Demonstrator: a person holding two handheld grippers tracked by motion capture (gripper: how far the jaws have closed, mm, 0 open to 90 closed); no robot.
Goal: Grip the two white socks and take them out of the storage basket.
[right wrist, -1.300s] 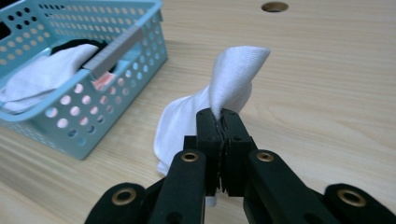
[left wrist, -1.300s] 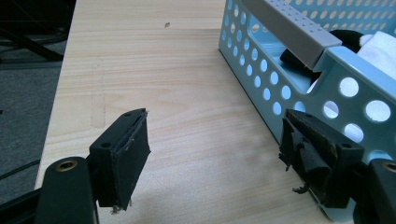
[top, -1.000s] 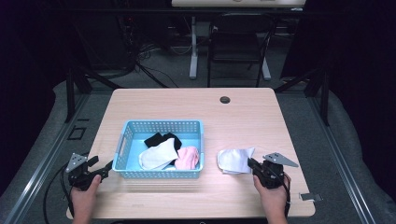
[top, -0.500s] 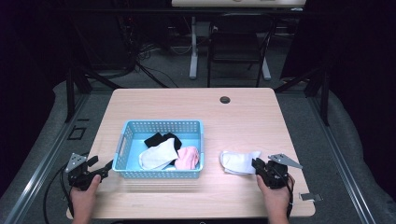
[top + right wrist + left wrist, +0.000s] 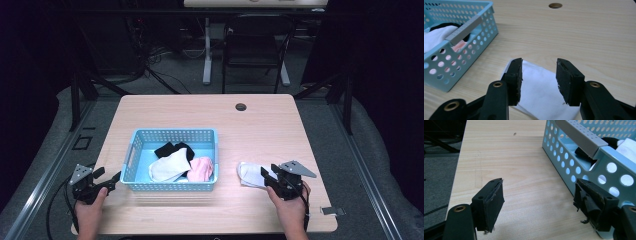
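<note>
A light blue perforated basket (image 5: 172,132) stands left of the table's middle, holding a white cloth (image 5: 170,167), a pink one (image 5: 201,168) and a black one (image 5: 172,148). Another white cloth (image 5: 250,174) lies flat on the table to the basket's right. My right gripper (image 5: 265,177) is open just over its near edge; in the right gripper view the cloth (image 5: 541,87) spreads beneath the parted jaws of the gripper (image 5: 539,67). My left gripper (image 5: 114,179) is open at the basket's front left corner, with bare wood between its jaws (image 5: 539,190) and the basket wall (image 5: 584,152) beside one jaw.
A round cable hole (image 5: 241,107) sits near the table's far edge. Bare wood stretches behind and to the right of the basket. Beyond the table stand a chair (image 5: 255,50) and desk legs. A small piece of tape (image 5: 332,211) lies at the front right corner.
The white cloth by my right gripper has settled from a bunched heap to lying flat, and that gripper has drawn slightly back toward the front edge. The left gripper has stayed put.
</note>
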